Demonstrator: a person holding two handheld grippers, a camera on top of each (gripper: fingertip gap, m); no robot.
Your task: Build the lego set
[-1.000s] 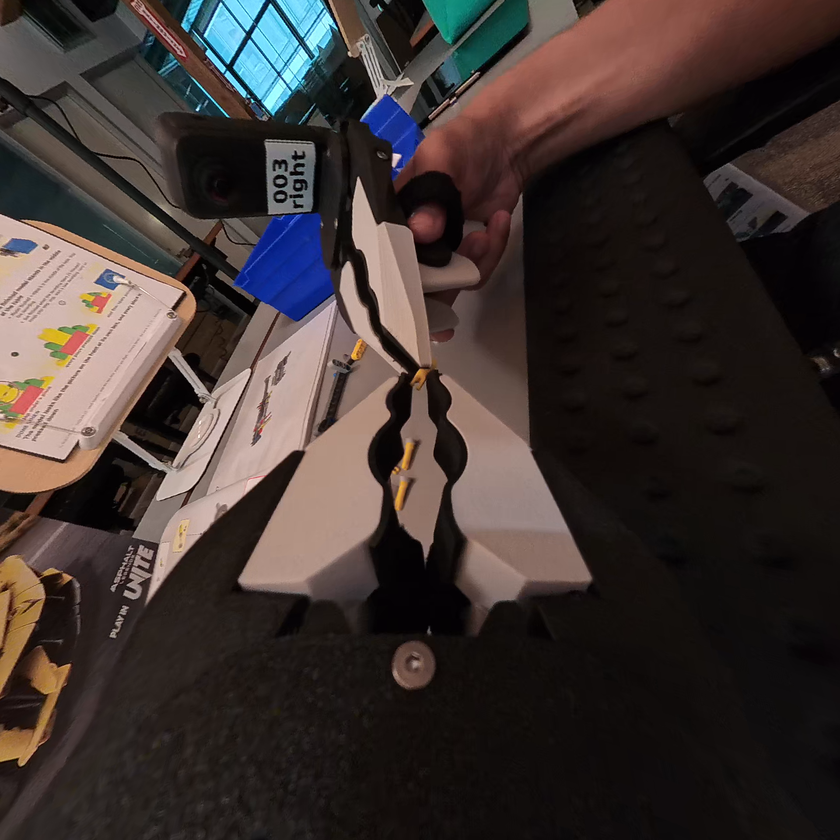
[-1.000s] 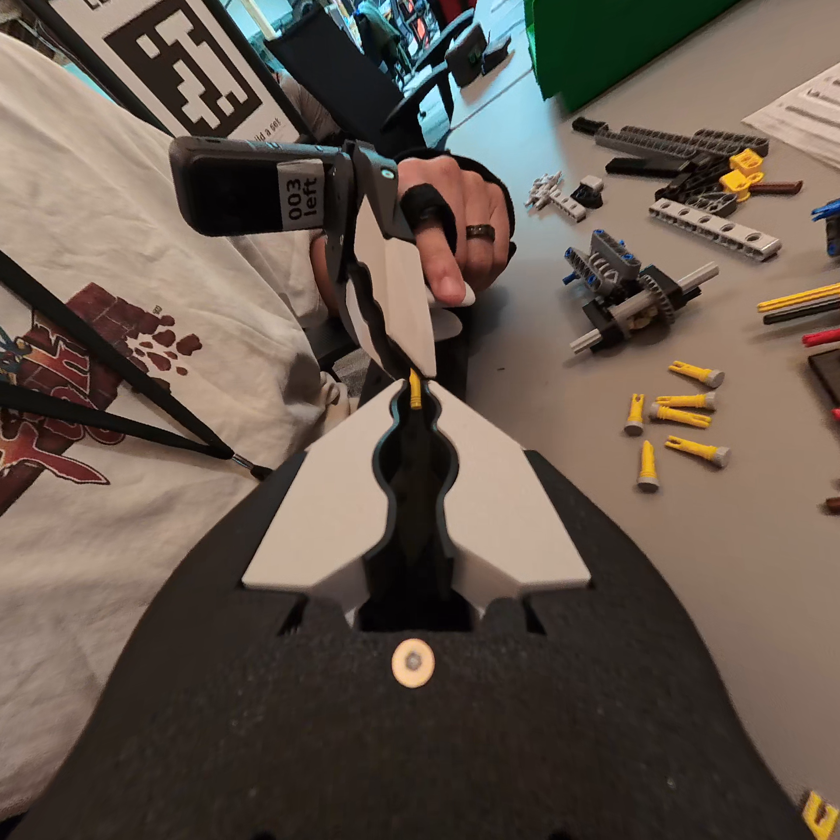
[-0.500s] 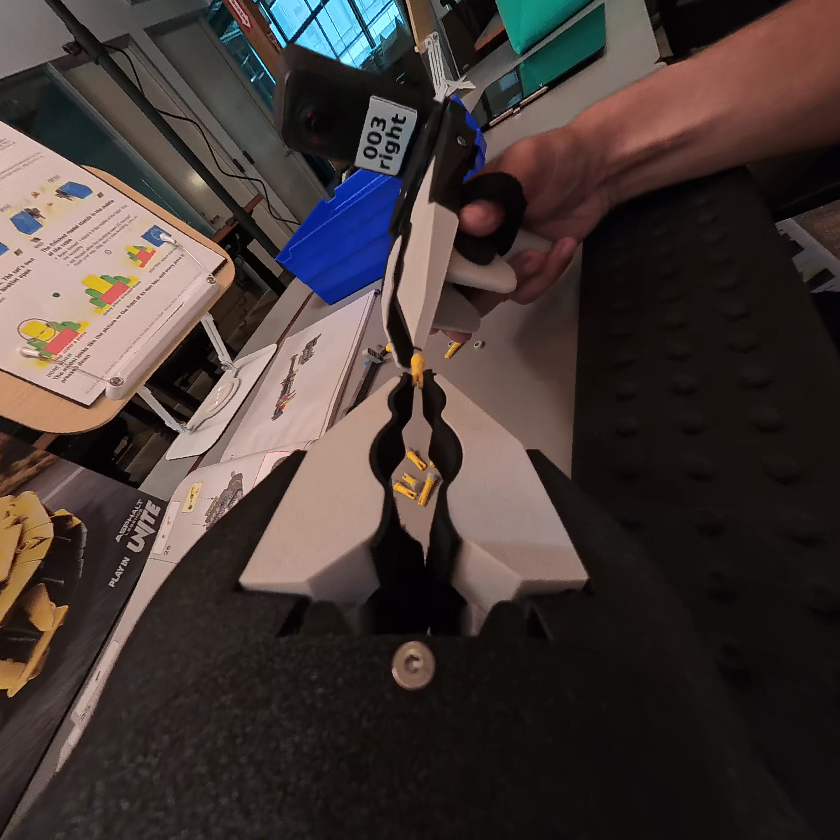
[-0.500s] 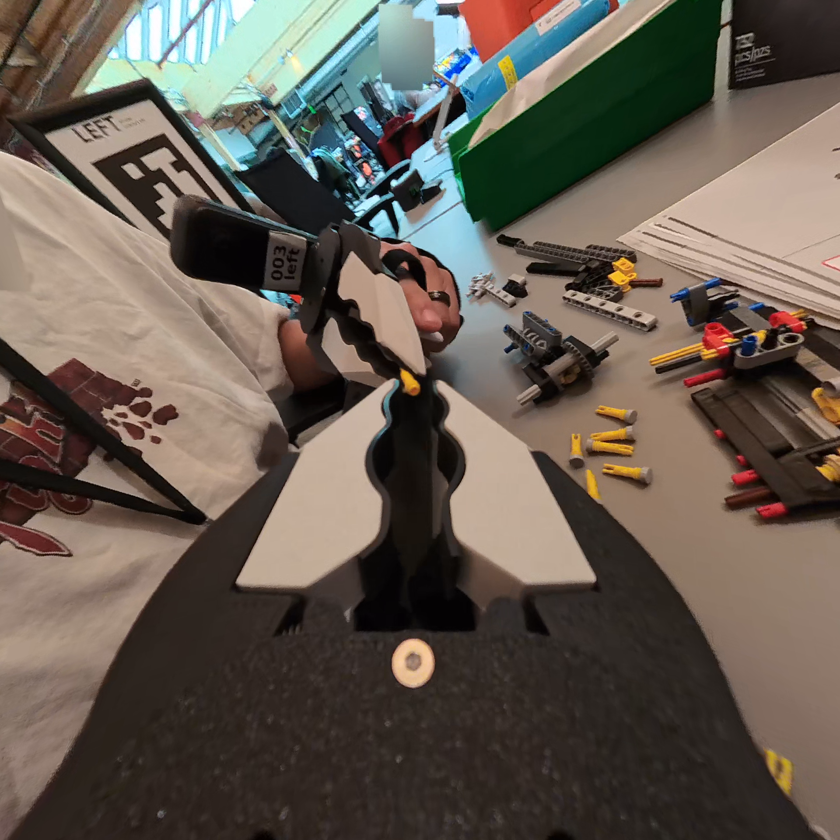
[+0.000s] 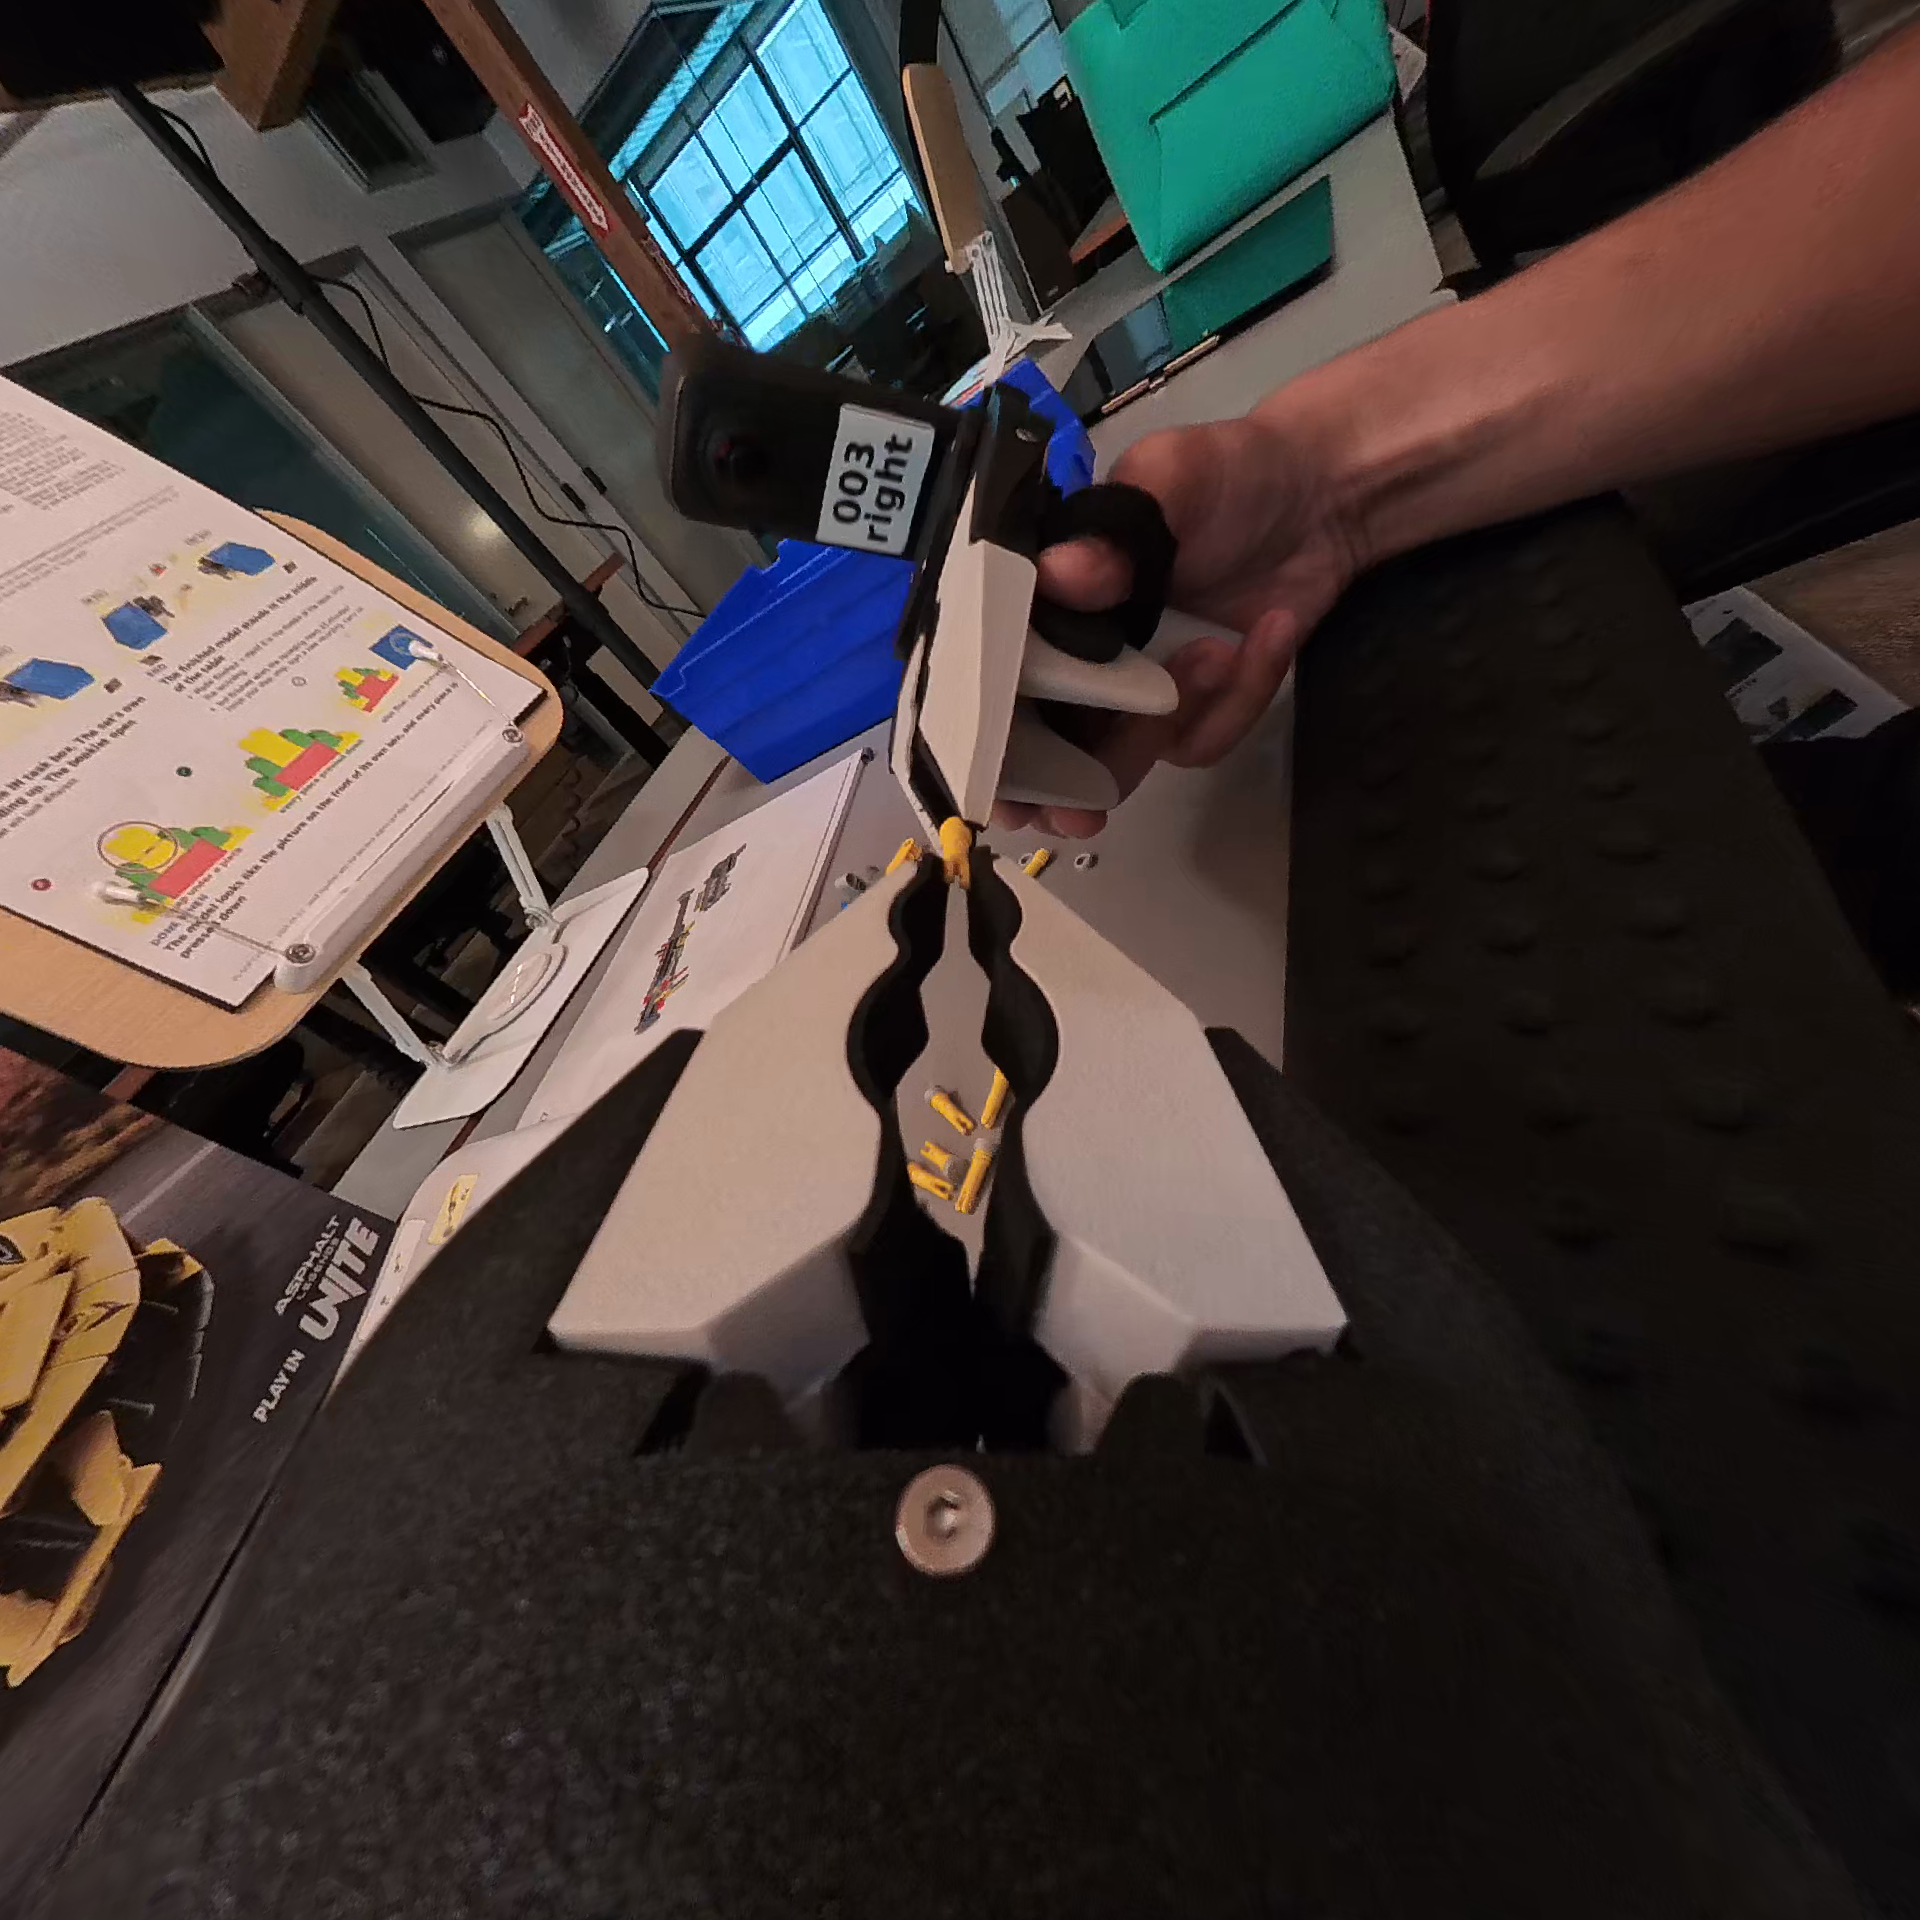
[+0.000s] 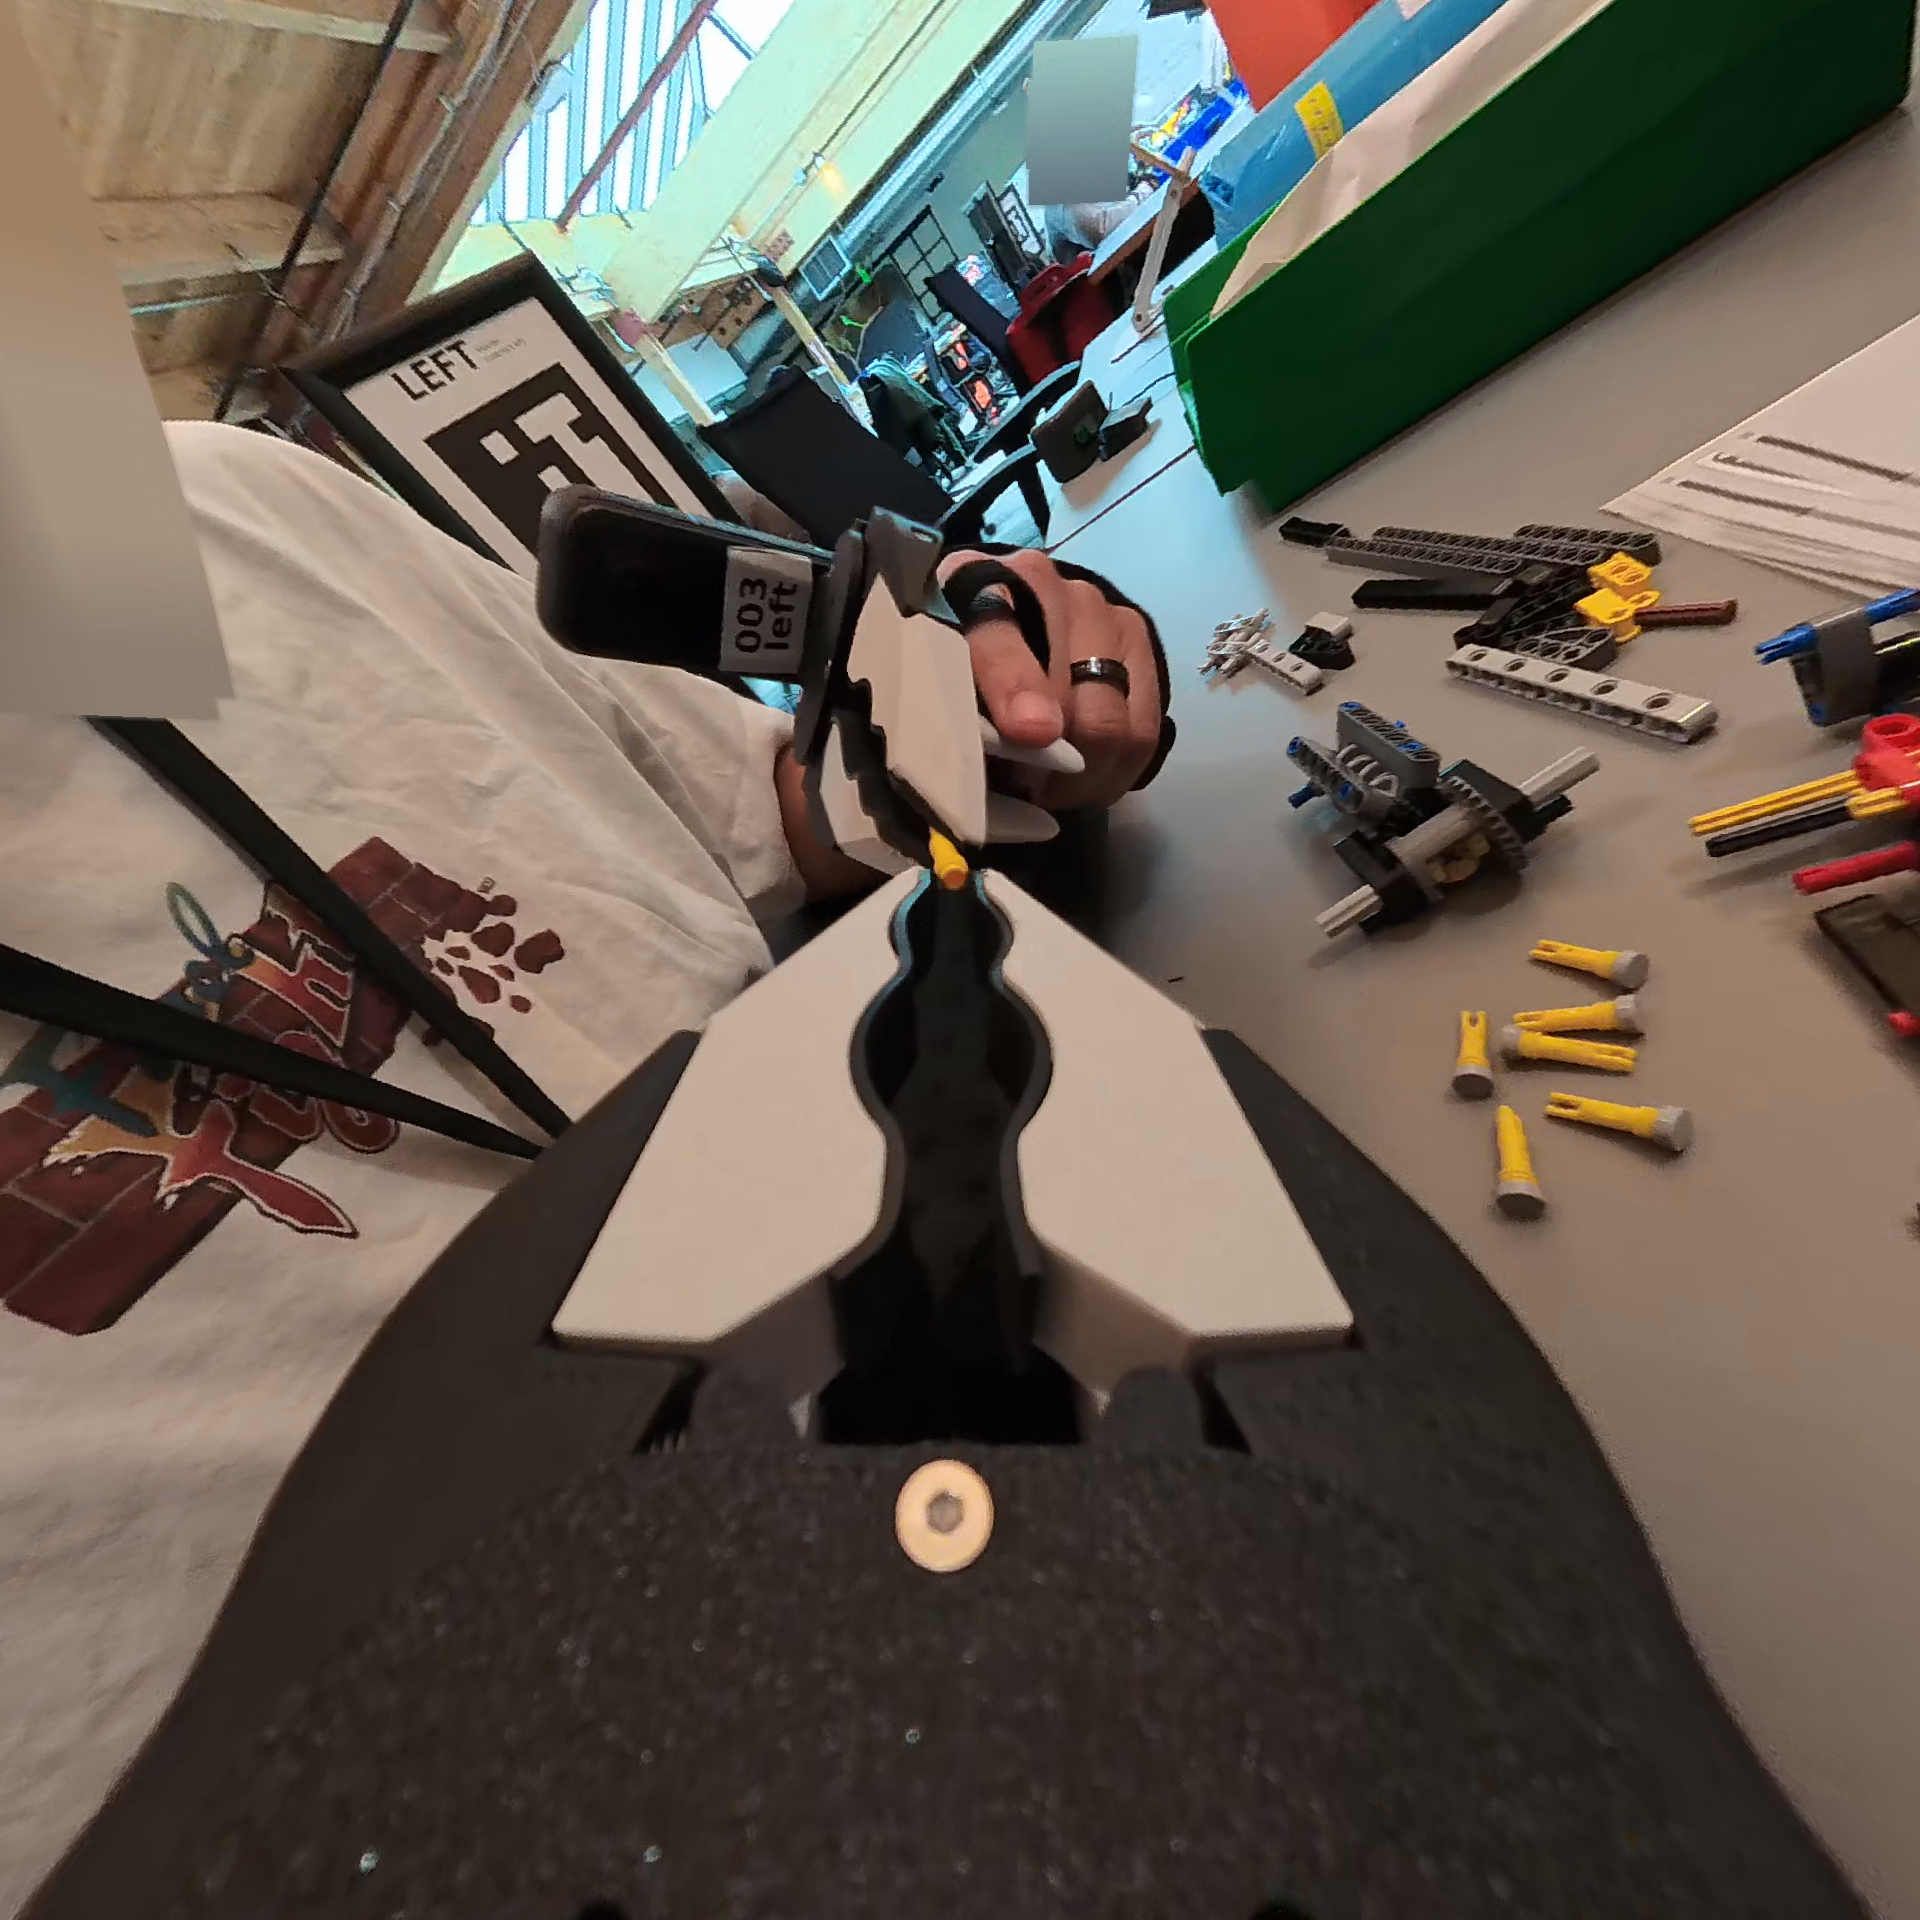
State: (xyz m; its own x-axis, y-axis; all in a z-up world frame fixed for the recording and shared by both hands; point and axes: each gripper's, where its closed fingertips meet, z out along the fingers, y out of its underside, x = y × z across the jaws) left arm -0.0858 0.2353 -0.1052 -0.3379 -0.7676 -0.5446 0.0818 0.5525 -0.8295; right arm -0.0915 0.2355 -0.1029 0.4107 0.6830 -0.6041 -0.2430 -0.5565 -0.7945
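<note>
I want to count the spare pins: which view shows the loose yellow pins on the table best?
The right wrist view: five loose yellow pins lie unobstructed on the grey table, right of the right gripper. The left wrist view shows only a few, partly hidden, through the gap between the left gripper's fingers.

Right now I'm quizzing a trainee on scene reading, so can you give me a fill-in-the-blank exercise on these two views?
1. The small pin pinched where both grippers' fingers meet is ____.
2. In the left wrist view, the plastic bin behind the right gripper is ____.
3. In the right wrist view, the long bin at the table's far side is ____.
4. The hand holding the left gripper wears a dark ____.

Missing words: yellow; blue; green; ring.
</note>
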